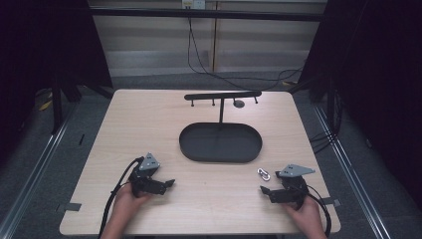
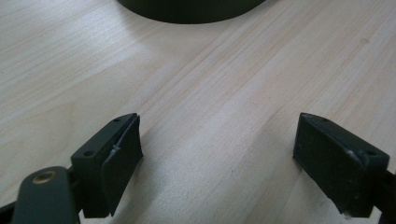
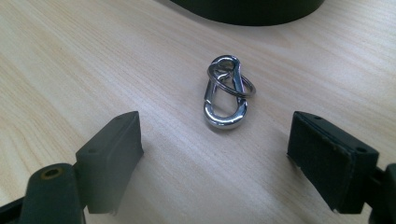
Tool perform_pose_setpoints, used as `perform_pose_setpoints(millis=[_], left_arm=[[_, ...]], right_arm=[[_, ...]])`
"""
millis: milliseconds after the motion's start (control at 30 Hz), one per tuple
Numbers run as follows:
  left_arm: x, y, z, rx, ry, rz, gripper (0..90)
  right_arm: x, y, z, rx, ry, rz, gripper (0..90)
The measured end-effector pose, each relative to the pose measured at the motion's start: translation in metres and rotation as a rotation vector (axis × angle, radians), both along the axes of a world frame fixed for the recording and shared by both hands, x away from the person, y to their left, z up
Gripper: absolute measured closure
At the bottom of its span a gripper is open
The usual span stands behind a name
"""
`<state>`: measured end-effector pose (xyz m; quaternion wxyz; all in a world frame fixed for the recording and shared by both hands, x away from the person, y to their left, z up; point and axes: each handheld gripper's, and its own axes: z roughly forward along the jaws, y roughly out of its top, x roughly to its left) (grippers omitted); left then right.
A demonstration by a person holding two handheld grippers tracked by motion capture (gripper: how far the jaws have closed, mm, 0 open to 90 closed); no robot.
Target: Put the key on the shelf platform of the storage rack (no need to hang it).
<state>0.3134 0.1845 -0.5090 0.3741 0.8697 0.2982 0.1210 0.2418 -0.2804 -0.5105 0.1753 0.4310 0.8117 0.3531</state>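
Note:
A small silver carabiner clip (image 3: 226,93) with a key ring on it lies flat on the wooden table (image 1: 149,119), seen from above as a bright speck (image 1: 263,174) near the front right. My right gripper (image 3: 215,154) rests just short of it with both jaws wide apart and nothing between them; from above it sits at the table's front right (image 1: 265,190). My left gripper (image 2: 217,154) rests at the front left (image 1: 170,184), also open over bare wood.
A black oval tray (image 1: 220,142) stands in the middle of the table, with a thin post rising from it to a black crossbar (image 1: 222,95) carrying small hooks. Cables trail on the floor behind the table. Dark curtains flank both sides.

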Motion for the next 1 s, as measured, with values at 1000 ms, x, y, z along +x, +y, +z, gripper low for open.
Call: perform_pose_setpoints(millis=[1000], left_arm=[[0.0,0.0,0.0,-0.001,0.0,0.001,14.9]], right_arm=[[0.041,0.025,0.051,-0.245,0.343,0.031,43.6]])
